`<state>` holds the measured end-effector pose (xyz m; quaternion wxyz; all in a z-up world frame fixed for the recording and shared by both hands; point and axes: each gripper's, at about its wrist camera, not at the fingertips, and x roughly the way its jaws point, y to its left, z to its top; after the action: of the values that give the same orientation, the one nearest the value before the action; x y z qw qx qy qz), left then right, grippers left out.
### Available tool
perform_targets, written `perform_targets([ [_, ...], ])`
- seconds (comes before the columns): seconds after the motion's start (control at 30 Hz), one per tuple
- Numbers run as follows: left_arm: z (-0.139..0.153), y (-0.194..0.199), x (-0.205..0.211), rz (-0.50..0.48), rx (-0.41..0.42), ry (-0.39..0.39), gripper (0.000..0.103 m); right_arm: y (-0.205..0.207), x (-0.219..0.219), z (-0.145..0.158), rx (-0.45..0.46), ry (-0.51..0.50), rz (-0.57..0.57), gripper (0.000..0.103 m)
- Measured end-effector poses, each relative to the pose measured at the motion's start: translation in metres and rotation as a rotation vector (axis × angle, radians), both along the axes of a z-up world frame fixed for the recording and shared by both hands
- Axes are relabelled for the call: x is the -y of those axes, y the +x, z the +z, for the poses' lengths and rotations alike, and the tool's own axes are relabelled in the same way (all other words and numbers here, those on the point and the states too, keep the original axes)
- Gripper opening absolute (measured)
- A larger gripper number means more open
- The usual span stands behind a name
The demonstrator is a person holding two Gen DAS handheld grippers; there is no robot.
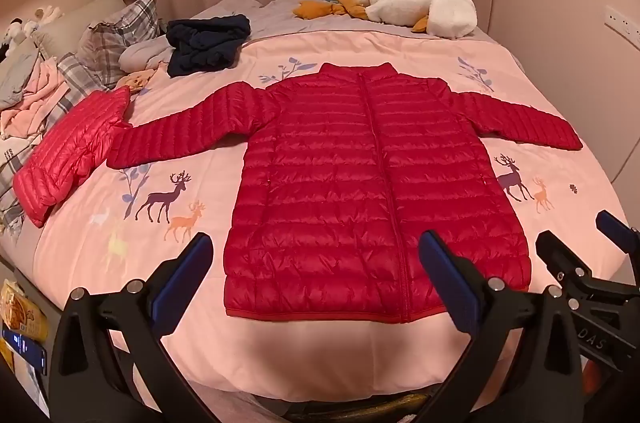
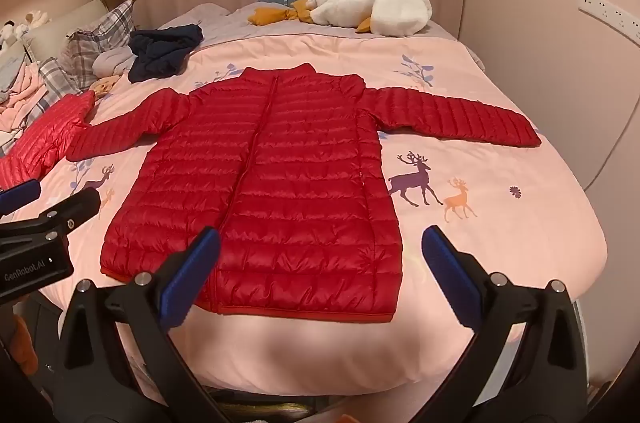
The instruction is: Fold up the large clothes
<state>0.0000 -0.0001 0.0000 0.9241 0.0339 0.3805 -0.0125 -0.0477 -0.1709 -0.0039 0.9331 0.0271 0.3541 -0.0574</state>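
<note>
A large red puffer jacket (image 1: 360, 163) (image 2: 272, 163) lies flat on the pink deer-print duvet (image 1: 320, 355), front up, zipped, collar at the far side, both sleeves spread out sideways. Its hem is close to the bed's near edge. My left gripper (image 1: 316, 263) hovers open above the hem's left half, nothing between its blue pads (image 1: 438, 263). My right gripper (image 2: 320, 255) hovers open above the hem's right corner, also holding nothing. Each gripper shows in the other's view, the right gripper (image 1: 580, 235) and the left gripper (image 2: 48, 201) standing side by side.
A folded pink-red puffer jacket (image 1: 68, 151) lies at the left by the sleeve's cuff. A crumpled navy garment (image 1: 206, 43), plaid pillows (image 1: 116, 31) and loose clothes sit at the far left. A white goose plush (image 1: 420, 7) lies at the back. Curtains and a wall close in the right.
</note>
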Motion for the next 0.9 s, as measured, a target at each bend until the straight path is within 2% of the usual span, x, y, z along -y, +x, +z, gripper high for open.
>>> perform_targets([
  [0.9, 0.0024, -0.0017, -0.0057, 0.003, 0.006, 0.001, 0.102, 0.0014, -0.0049, -0.0029, -0.003, 0.016, 0.018, 0.101],
])
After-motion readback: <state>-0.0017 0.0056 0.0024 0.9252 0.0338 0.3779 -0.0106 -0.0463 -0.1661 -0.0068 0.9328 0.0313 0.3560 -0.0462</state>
